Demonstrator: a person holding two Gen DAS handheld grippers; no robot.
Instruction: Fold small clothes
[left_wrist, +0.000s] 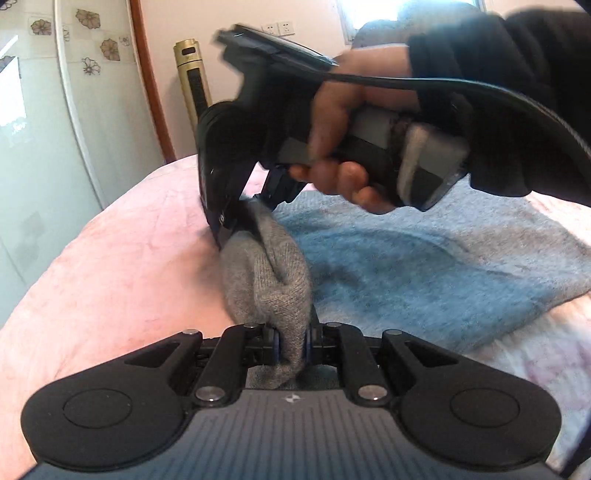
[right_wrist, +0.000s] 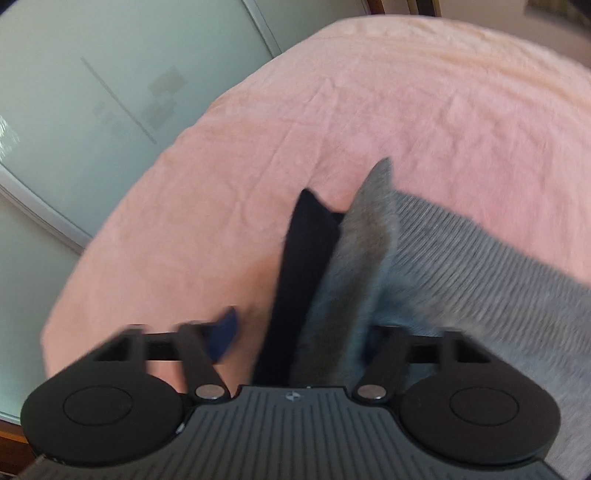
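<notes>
A small grey knitted garment (left_wrist: 269, 280) is stretched above the pink bed cover (left_wrist: 110, 277). My left gripper (left_wrist: 291, 345) is shut on its near end. At its far end a hand (left_wrist: 340, 147) holds my right gripper (left_wrist: 245, 218), whose fingers straddle the cloth. In the blurred right wrist view the grey ribbed knit (right_wrist: 461, 258) and a dark strip (right_wrist: 295, 277) lie between the right gripper's (right_wrist: 299, 332) jaws. The left blue pad (right_wrist: 225, 332) stands clear of the cloth; the other pad is hidden by it. A blue-grey knitted garment (left_wrist: 424, 266) lies flat on the bed.
The bed's edge curves along the left, with a frosted sliding wardrobe door (left_wrist: 44, 129) (right_wrist: 92, 92) beyond it. A gold tower appliance (left_wrist: 192, 81) stands by the far wall. A black sleeve (left_wrist: 517, 92) and a cable (left_wrist: 480, 85) cross the upper right.
</notes>
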